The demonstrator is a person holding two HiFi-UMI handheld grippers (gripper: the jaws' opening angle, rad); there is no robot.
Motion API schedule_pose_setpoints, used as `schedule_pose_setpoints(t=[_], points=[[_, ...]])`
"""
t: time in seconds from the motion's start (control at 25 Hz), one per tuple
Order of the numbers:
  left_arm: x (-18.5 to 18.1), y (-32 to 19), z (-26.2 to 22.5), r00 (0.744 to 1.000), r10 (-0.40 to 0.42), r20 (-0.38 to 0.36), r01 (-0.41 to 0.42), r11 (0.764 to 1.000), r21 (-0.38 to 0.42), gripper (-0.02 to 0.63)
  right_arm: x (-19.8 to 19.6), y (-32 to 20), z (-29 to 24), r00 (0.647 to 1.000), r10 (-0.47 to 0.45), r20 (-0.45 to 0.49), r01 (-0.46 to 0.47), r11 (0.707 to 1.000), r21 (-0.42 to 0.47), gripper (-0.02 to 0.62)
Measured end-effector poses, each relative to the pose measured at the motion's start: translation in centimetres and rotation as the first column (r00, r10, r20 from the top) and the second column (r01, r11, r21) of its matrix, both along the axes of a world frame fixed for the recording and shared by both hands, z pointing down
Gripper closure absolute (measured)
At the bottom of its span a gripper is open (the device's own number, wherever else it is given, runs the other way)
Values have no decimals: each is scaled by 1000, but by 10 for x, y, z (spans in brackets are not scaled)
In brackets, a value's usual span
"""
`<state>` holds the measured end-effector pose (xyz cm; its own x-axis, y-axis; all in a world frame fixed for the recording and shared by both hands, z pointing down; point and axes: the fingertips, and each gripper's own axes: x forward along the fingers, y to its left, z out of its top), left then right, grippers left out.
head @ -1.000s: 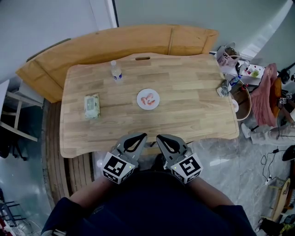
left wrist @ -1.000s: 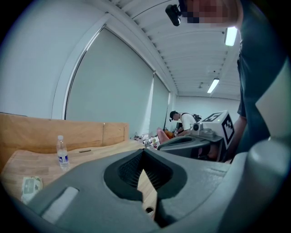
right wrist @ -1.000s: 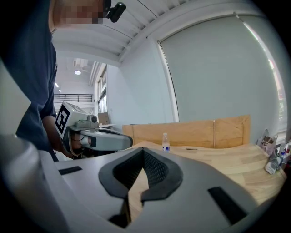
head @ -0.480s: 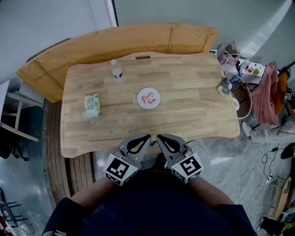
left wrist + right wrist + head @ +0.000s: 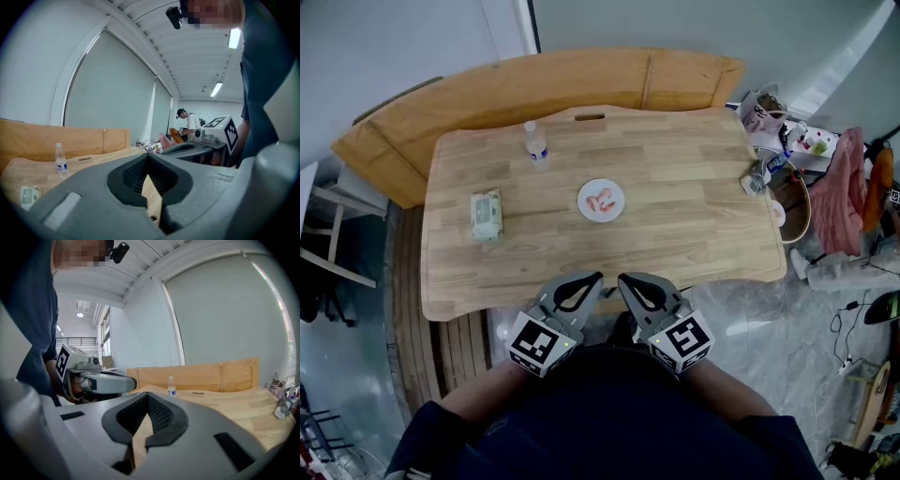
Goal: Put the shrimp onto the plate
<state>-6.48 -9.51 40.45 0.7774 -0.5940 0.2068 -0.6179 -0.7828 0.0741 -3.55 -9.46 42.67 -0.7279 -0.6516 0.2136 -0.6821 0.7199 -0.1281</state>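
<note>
In the head view, the shrimp [image 5: 602, 199] lie on the plate [image 5: 582, 202] mid-bench [image 5: 694, 216], well apart from my left tool [image 5: 596, 276] and right tool [image 5: 622, 278] at the near edge. In the left gripper view, the jaws meet tip to tip. In the right gripper view, the jaws are likewise pressed together, with a bottle [image 5: 171, 386] beyond.

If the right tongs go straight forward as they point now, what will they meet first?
The right tongs, shut, aim just left of the water bottle far across the table. The way looks free until there; they may brush it, but depth is unclear.
</note>
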Motion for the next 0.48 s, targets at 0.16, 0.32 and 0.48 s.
schedule_pose_setpoints(t=[0.16,0.32,0.48], points=[[3,2,-3,1000,3,-6,-3,1000,4,601,0,-1,-1,1000,4,3,-4,1000,-1,586],[6,1,-4,1000,7,-9,-7,1000,11,601,-1,-2,0,1000,5,0,-5,1000,1,586],[6,-2,-5,1000,8,-11,-8,1000,16,601,-1,-5,-1,1000,8,0,-8,1000,7,586]])
